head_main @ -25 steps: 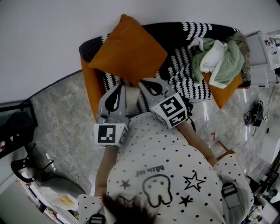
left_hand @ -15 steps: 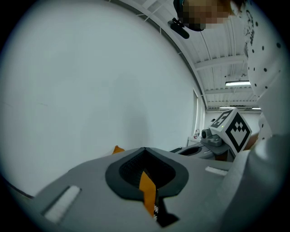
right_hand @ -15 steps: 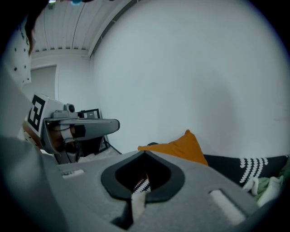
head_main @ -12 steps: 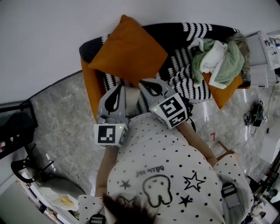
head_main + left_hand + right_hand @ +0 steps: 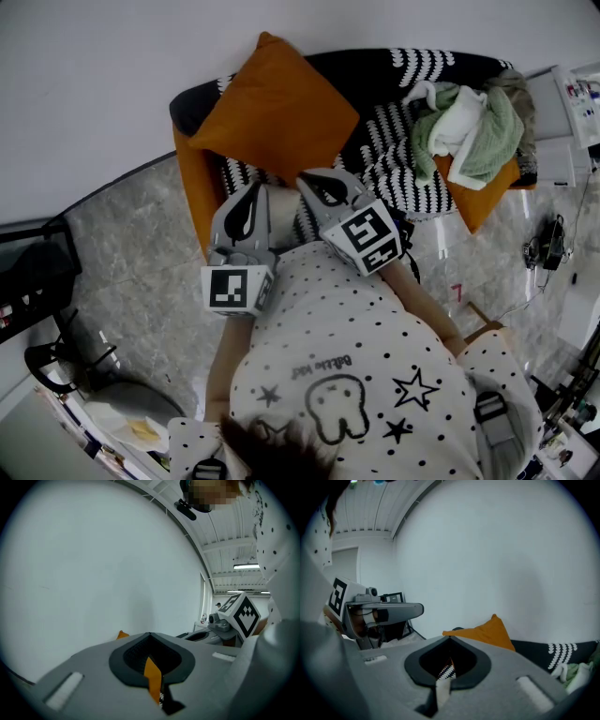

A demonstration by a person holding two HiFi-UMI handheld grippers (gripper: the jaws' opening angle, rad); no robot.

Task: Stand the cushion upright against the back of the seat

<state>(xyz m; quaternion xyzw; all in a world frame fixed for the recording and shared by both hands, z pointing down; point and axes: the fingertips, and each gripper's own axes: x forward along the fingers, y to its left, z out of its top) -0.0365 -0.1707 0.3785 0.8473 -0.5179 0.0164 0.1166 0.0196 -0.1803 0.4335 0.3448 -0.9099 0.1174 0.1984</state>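
Note:
The orange cushion [image 5: 272,108] stands on one corner at the left end of the sofa, leaning on the black seat back [image 5: 375,66]. Its peak shows in the right gripper view [image 5: 487,631], and a small tip shows in the left gripper view [image 5: 123,634]. My left gripper [image 5: 251,195] hangs in front of the sofa's left end, below the cushion, jaws shut and holding nothing. My right gripper [image 5: 317,180] is beside it over the striped seat cover [image 5: 389,136], also shut and empty. Neither touches the cushion.
A heap of green and white cloth [image 5: 466,127] lies on the sofa's right half. A white wall rises behind the sofa. Grey marble floor [image 5: 131,244] lies at the left. A dark chair [image 5: 56,361] stands at lower left, cables and shelves at the right edge [image 5: 548,248].

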